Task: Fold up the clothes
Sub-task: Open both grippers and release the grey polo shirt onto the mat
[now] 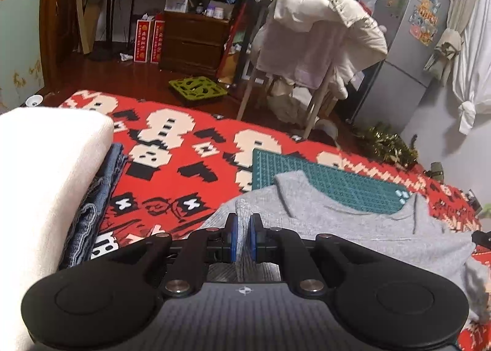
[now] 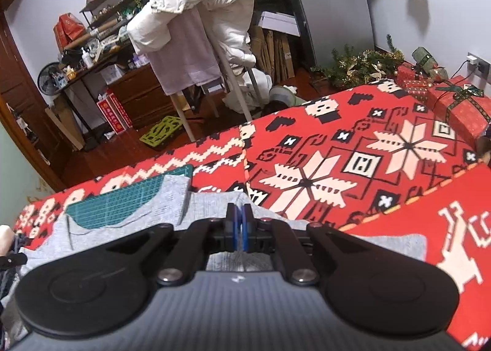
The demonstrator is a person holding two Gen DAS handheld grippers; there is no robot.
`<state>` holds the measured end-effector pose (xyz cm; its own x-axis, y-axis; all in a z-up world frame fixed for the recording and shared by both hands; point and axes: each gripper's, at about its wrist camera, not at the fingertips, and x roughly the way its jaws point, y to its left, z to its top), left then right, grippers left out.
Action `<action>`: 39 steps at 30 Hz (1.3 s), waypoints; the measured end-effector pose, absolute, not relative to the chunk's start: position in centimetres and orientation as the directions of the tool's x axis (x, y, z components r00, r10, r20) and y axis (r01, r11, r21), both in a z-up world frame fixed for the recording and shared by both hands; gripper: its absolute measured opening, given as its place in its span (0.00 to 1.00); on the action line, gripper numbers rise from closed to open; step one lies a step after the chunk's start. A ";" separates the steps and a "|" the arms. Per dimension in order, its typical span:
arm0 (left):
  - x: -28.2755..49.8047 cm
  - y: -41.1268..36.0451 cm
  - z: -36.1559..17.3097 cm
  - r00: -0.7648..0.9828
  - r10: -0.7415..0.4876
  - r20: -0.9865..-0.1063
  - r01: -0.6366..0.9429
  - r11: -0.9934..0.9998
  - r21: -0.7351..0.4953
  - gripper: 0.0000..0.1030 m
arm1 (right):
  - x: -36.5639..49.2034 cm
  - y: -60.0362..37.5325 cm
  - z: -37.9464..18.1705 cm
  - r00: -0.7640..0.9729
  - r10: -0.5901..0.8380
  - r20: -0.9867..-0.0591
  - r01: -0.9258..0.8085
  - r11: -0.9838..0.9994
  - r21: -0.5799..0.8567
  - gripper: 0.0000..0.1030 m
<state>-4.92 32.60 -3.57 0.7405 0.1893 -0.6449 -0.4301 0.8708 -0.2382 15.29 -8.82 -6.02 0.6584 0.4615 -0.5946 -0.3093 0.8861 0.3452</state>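
I find my left gripper clenched on a raised fold of the grey knit cotton T-shirt, the cloth pinched between its blue pads. My right gripper is likewise clamped on an edge of the same garment, a thin layer of grey fabric caught between the nearly closed pads. The shirt lies spread ahead of and between both tongs, its neckline draped over a teal gridded cutting mat that sits just beyond the left tongs. Both rest on a red blanket with cream and black pixel patterns, which extends well ahead of the right tongs. To the left of the left tongs I note a thick white folded textile stacked on folded blue denim. Far beyond, a wooden chair draped with white bedding stands on the floor.
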 end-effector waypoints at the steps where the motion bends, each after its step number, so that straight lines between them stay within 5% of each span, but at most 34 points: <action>1: -5.1 32.6 -3.3 0.744 0.189 -0.641 -0.428 0.871 -0.240 0.08 | 15.0 -9.1 -5.6 0.661 0.464 -0.590 -0.308 0.885 0.350 0.03; 15: -3.6 32.6 -5.8 0.688 0.198 -0.698 -0.445 0.875 -0.191 0.10 | 16.0 -8.2 -6.7 0.654 0.435 -0.620 -0.299 0.900 0.317 0.03; 19: -3.6 32.5 -5.8 0.678 0.223 -0.700 -0.459 0.872 -0.168 0.31 | 16.3 -7.9 -7.7 0.643 0.429 -0.634 -0.299 0.903 0.307 0.05; 23: -4.6 32.5 -4.5 0.682 0.237 -0.692 -0.482 0.858 -0.180 0.42 | 16.0 -8.4 -7.6 0.644 0.435 -0.630 -0.291 0.900 0.324 0.13; 31: -9.3 31.0 -0.6 0.699 0.191 -0.689 -0.457 0.861 -0.225 0.54 | 13.2 -11.4 -4.6 0.593 0.517 -0.617 -0.308 0.854 0.420 0.21; 39: -12.9 29.4 -0.7 0.665 0.101 -0.740 -0.408 0.879 -0.247 0.54 | 9.1 -13.1 -5.5 0.499 0.490 -0.715 -0.336 0.870 0.362 0.21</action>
<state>-12.94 29.40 -0.69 0.6653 0.1007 -0.7397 -0.4076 0.8792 -0.2469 9.13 -13.10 -5.50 0.4992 0.4902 -0.7145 -0.3361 0.8696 0.3617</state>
